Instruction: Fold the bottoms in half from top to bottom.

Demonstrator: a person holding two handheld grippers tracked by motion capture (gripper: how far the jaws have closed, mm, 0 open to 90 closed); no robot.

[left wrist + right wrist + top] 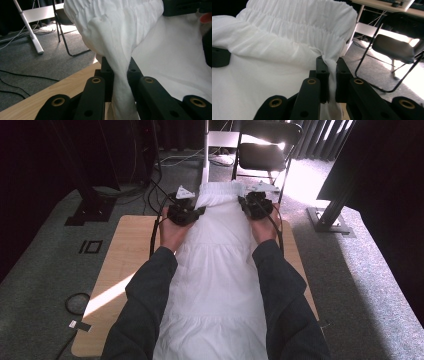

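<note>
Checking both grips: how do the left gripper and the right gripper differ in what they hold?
The left gripper pinches the skirt's left edge; the right gripper pinches its right edge, just below the gathered waistband. A folding chair stands beyond the right gripper. Both are shut on white cloth.

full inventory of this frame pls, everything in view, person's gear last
white garment: 1, white with a gathered elastic end, laid lengthwise down the middle of the table, far end pinched at both corners
table: 1, light wood, under the garment
folding chair: 1, black, on the carpet beyond the table's far right corner
white stand pole: 1, white, upright behind the table
cables: several, black, on the grey carpet at far left
cable loop: 1, black, on the floor left of the table
left tongs: 1, black, shut on the garment's far left corner
right tongs: 1, black, shut on the garment's far right corner
forearms: 2, dark sleeves, coming in from the bottom
</note>
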